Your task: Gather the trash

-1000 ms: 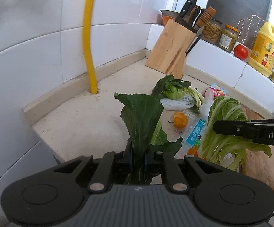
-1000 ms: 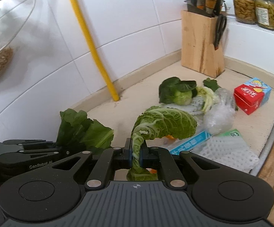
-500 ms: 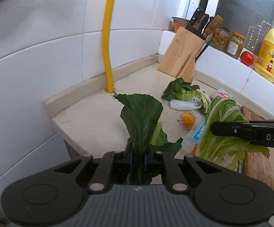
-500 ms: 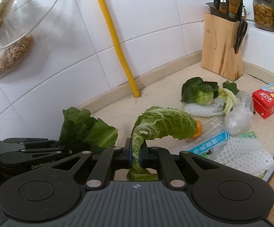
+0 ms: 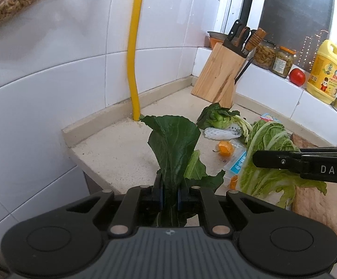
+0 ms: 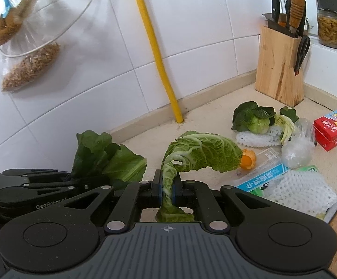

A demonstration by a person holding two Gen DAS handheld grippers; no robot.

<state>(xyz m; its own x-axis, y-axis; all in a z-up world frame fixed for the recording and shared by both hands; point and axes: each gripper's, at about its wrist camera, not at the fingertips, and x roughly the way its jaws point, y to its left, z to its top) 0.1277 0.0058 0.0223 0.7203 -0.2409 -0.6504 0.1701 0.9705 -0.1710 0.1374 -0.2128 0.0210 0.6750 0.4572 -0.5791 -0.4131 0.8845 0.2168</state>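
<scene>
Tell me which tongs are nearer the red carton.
Right. The right tongs, shut on a pale cabbage leaf, sit nearer the red carton; the left tongs, gripping a dark leaf, are farther.

Dark green leaf (image 5: 173, 144) beside a paler, white-ribbed cabbage leaf (image 6: 201, 153); a yellow pipe (image 6: 156, 53) crosses white wall tiles (image 6: 191, 23). On the speckled beige tabletop (image 5: 122, 148) — orange peel (image 6: 247, 159), red-and-blue carton (image 6: 332, 130), white mesh netting (image 6: 296, 193).

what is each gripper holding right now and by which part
The left gripper is shut on a dark green leaf, pinched at its stem end. The right gripper is shut on a pale cabbage leaf, pinched at its pale rib near the base.
</scene>
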